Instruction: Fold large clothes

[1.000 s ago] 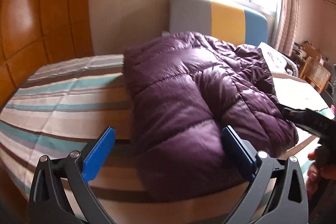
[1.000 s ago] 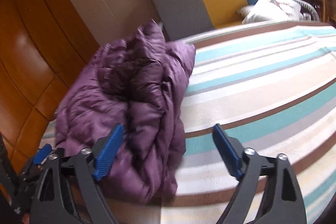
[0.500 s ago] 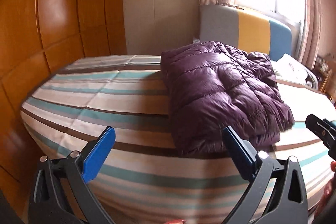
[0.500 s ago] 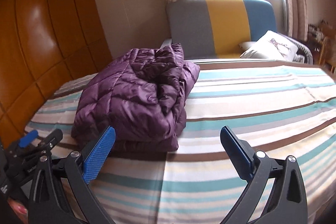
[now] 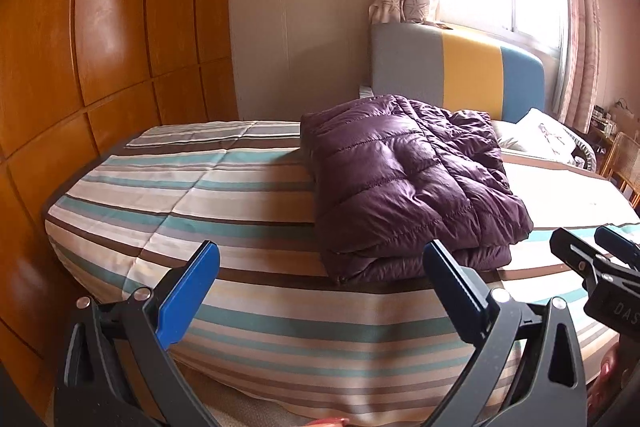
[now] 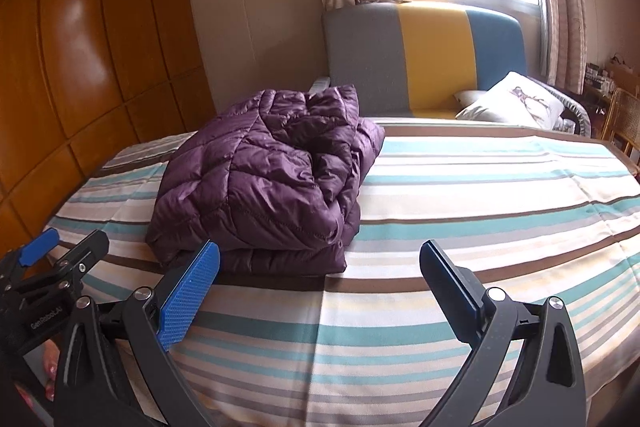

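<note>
Folded jacket left on the bed, both grippers empty and clear of it.

One purple quilted jacket (image 5: 408, 183) lay in a compact folded bundle on the striped bed cover (image 5: 224, 187), ahead of both tools and touched by neither, which suggests the folding was finished. The left gripper (image 5: 320, 291) stood wide with nothing between its two blue pads (image 5: 188, 295), the bundle ahead and slightly to its right. The right gripper (image 6: 320, 291), its jaws having just opened to their widest, was likewise empty, the jacket ahead to its left. One white pillow (image 6: 516, 103) sat far ahead by the three-coloured headboard (image 6: 432, 55).
</note>
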Demonstrator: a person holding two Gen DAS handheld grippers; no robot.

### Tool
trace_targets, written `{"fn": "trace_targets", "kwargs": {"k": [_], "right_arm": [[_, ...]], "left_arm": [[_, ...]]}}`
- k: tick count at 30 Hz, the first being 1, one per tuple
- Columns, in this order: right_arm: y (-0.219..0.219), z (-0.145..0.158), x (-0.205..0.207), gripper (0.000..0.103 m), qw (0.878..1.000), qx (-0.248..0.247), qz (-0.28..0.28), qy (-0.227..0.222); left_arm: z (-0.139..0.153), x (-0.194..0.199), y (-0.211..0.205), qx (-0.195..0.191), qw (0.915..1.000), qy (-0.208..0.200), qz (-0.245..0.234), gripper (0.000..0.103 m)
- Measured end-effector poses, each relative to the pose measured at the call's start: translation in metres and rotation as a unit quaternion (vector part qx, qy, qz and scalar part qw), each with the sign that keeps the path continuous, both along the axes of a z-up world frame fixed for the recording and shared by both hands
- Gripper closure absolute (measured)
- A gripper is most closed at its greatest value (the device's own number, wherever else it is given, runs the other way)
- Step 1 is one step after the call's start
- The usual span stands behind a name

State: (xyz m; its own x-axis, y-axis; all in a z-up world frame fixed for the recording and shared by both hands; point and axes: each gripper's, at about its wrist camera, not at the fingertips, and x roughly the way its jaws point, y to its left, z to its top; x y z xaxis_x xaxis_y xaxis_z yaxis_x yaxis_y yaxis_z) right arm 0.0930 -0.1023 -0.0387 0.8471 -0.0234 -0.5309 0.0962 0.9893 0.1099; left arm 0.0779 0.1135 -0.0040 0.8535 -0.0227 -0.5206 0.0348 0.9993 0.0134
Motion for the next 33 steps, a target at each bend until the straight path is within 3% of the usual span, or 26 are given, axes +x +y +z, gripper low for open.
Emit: {"fn": "trace_targets", "kwargs": {"k": [33], "right_arm": [[-0.0005, 0.0002, 0.0002, 0.003, 1.0, 0.006, -0.003, 0.006]], "left_arm": [[-0.0014, 0.0016, 0.0031, -0.007, 1.0, 0.007, 0.002, 0.002]]}}
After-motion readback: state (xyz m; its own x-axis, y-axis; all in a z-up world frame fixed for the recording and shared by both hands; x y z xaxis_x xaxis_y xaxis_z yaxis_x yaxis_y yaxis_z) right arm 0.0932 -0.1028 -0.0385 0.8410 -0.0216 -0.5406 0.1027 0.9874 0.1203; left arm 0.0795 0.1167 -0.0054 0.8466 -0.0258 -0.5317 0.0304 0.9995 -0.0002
